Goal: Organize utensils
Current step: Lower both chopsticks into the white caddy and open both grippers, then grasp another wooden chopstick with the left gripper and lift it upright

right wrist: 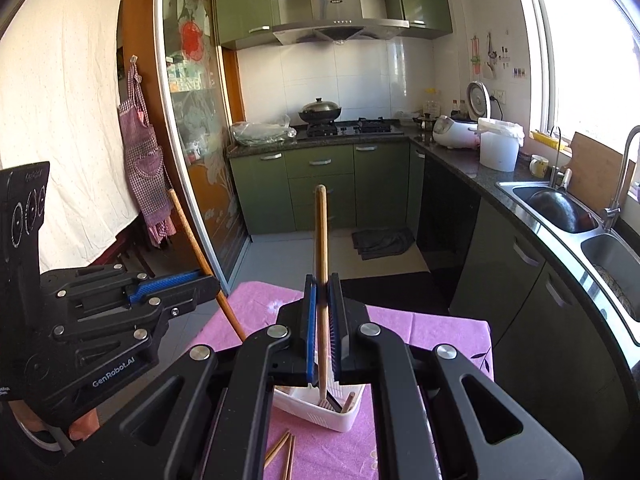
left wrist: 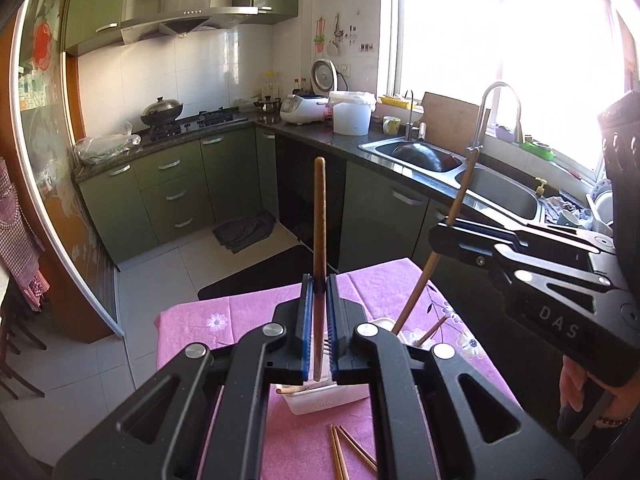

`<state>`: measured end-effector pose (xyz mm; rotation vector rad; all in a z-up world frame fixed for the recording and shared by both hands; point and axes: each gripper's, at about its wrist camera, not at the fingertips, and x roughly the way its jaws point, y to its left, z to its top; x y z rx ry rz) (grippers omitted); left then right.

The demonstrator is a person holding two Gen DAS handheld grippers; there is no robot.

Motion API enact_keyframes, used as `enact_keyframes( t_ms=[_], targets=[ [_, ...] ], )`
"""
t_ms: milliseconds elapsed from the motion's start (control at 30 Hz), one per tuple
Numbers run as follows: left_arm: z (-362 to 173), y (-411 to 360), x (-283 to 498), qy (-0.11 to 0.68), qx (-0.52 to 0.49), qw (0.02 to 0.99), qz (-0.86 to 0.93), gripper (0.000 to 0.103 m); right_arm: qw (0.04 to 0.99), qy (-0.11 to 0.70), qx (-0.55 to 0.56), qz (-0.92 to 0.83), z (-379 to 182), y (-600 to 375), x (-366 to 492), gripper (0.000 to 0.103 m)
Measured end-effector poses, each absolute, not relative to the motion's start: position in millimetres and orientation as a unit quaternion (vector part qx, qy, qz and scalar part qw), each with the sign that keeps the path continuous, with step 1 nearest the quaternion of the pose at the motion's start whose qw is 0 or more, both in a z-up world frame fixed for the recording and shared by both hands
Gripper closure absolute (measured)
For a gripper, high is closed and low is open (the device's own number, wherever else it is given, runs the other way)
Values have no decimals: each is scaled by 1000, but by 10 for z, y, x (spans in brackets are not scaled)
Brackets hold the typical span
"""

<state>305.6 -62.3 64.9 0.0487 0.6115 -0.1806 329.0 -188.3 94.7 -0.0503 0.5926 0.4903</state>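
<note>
My left gripper is shut on a wooden utensil handle that stands upright above the white basket. My right gripper is shut on another wooden-handled utensil; its dark lower end reaches into the white basket. In the left wrist view the right gripper shows at the right, with its thin handle slanting down toward a pale container. In the right wrist view the left gripper shows at the left, gripping its handle. Loose chopsticks lie on the pink cloth.
The pink-clothed table stands in a kitchen with green cabinets. A double sink and counter run along the right, and a stove with a wok is at the back. A glass sliding door is on the left.
</note>
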Motion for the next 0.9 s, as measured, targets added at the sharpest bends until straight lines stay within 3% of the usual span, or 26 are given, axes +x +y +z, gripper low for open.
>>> enact_keyframes(
  t_ms=[300,667,800,900],
  targets=[
    [210,-600,3153,342,29,935,-85,92,912,333,-41,236,499,-1859,3363,96],
    [619,-523,2651,298,30,950,-93,81,927,256,-37,272,1085,-2049,2596,95],
    [447,-530,2362,332,41,938,-95,74,921,267,-72,274,934,-2133,2200,79],
    [12,-512,2238,393,40,914,-99,72,903,323,-99,266,453,-2190,2062,77]
  ],
)
